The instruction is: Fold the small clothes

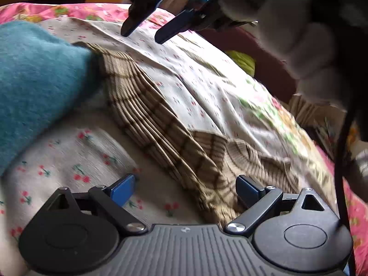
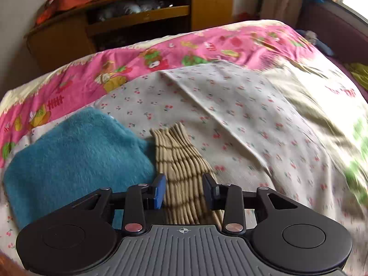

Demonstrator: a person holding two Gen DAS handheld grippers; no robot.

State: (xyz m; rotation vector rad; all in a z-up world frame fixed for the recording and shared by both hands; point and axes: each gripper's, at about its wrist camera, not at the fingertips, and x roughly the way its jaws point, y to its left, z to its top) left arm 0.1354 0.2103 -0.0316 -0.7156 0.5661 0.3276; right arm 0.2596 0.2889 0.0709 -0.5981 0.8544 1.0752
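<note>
A tan ribbed garment with dark check lines (image 1: 161,119) lies stretched along the cherry-print sheet (image 1: 76,161); it also shows in the right wrist view (image 2: 181,161). A folded blue fleece piece (image 1: 32,87) lies beside its far end, also seen in the right wrist view (image 2: 76,158). My left gripper (image 1: 186,188) is open just above the garment's near end. My right gripper (image 2: 184,193) is open, its jaws either side of the garment, and shows from outside at the top of the left wrist view (image 1: 142,34), held by a white-gloved hand (image 1: 287,23).
A pink cartoon-print quilt (image 2: 184,48) covers the bed beyond the sheet. A wooden cabinet (image 2: 142,18) stands behind the bed. A dark red headboard or sofa (image 2: 333,27) is at the right, with a yellow-green item (image 1: 243,59) near it.
</note>
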